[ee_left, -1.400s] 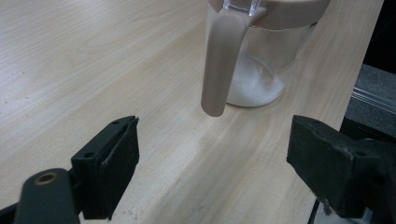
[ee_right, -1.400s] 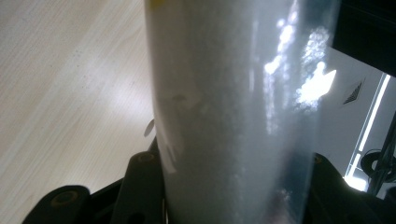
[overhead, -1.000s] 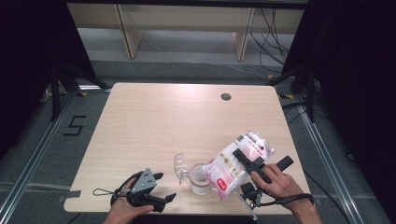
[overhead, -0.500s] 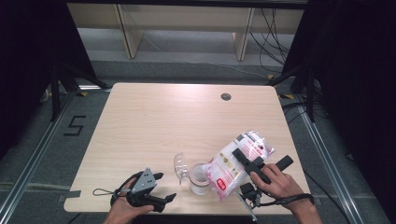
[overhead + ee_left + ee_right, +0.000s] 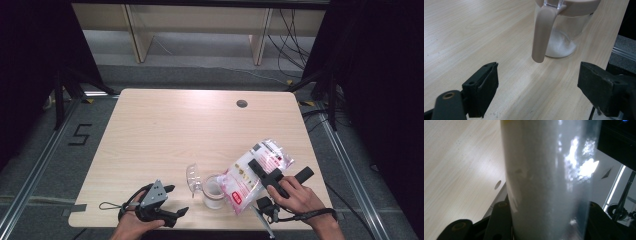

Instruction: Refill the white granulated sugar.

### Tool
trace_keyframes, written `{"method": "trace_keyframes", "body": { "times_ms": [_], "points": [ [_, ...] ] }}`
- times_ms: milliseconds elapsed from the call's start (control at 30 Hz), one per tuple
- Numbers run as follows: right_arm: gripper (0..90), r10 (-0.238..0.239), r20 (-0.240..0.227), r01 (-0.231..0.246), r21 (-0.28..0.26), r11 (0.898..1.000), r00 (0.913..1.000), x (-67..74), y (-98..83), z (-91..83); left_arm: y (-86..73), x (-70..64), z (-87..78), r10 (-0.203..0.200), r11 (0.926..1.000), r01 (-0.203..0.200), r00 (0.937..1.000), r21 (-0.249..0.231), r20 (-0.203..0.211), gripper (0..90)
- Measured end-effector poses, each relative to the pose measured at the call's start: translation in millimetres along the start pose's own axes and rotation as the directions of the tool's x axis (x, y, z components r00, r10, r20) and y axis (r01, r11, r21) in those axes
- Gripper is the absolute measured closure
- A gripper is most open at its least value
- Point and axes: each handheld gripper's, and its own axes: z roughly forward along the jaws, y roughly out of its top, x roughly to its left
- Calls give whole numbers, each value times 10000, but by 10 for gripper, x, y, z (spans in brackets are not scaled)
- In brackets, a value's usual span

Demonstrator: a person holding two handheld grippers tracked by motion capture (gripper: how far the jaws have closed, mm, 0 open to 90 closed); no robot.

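Wooden table [image 5: 165, 130], near edge, high view. Clear plastic jug [image 5: 214, 192] standing upright close to the near edge, between the two hands; hinged transparent lid [image 5: 193, 177] flipped open to its left. Beige rim and beige handle [image 5: 542, 32] seen close up in the left gripper view, handle pointing toward that camera; thin layer of white granules [image 5: 560, 45] lying on the jug's bottom.

Right gripper [image 5: 262, 170] clamped on a clear plastic bag of white granules [image 5: 255, 172] with red and white print, jaws pressing the bag from both sides at about its middle. Bag tilted, lower end down over the jug's mouth, upper end raised up and to the right, away from the person. Right hand [image 5: 295, 197] behind the gripper, near the table's right front corner. In the right gripper view, bag [image 5: 546, 180] upright between the two black jaws, pale contents and glare on the film; table surface and a round cable hole [image 5: 497, 184] at left.

Left gripper [image 5: 172, 200] resting low near the front edge, left of the jug and apart from it, held by the left hand [image 5: 132, 225]. Jaws spread wide, nothing between them [image 5: 537, 87]; bare tabletop between the pads, jug handle just ahead, not touched.

Cable hole [image 5: 242, 103] in the far right part of the table.
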Motion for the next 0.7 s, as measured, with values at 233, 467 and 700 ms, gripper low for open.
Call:
{"method": "trace_keyframes", "body": {
  "times_ms": [233,467,700],
  "points": [
    [621,-64,48,64,21,10000,10000,-19,3,-11,-2,0,2,-11,10000,11,10000,42,-22,165],
    [623,81,48,-81,129,9999,10000,-6,-9,-19,-7,9,12,-19,10000,19,10000,-63,61,165],
    [628,11,54,-11,27,10000,10000,-18,-14,-14,-9,8,16,-48,9999,48,10000,-105,48,165]
  ]
}}
